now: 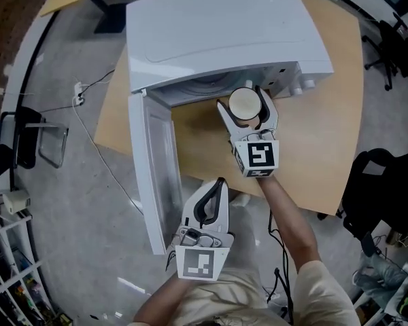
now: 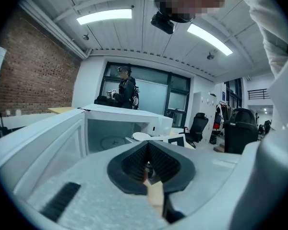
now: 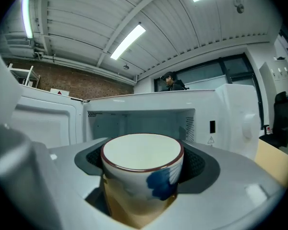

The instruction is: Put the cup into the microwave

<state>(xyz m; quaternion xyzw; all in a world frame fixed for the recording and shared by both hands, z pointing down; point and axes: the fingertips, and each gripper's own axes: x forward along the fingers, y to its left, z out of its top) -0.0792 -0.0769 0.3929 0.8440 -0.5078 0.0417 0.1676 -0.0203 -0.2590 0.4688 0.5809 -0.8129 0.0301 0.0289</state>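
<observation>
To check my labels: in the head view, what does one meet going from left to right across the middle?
Open white microwave door → left tongs, shut and empty → white ceramic cup with a dark red rim, held in the right tongs.

Microwave [image 1: 224, 32] on surface [image 1: 326, 128], door [image 1: 153, 161] swung out at its left; cup [image 1: 244, 103] between right gripper's [image 1: 241, 99] jaws, just before the opening (cavity behind it); left gripper [image 1: 219, 182] nearer the person, right of door's free end.

1. Head view: above and behind the left gripper [image 1: 219, 184] and right gripper [image 1: 243, 102]; faces steeply down; microwave [image 1: 224, 32] ahead of both.
2. Left gripper view: looks along its jaws; farther back from the microwave [image 2: 120, 123].
3. Right gripper view: looks along its jaws; close before the open cavity; all three share the microwave.
</observation>
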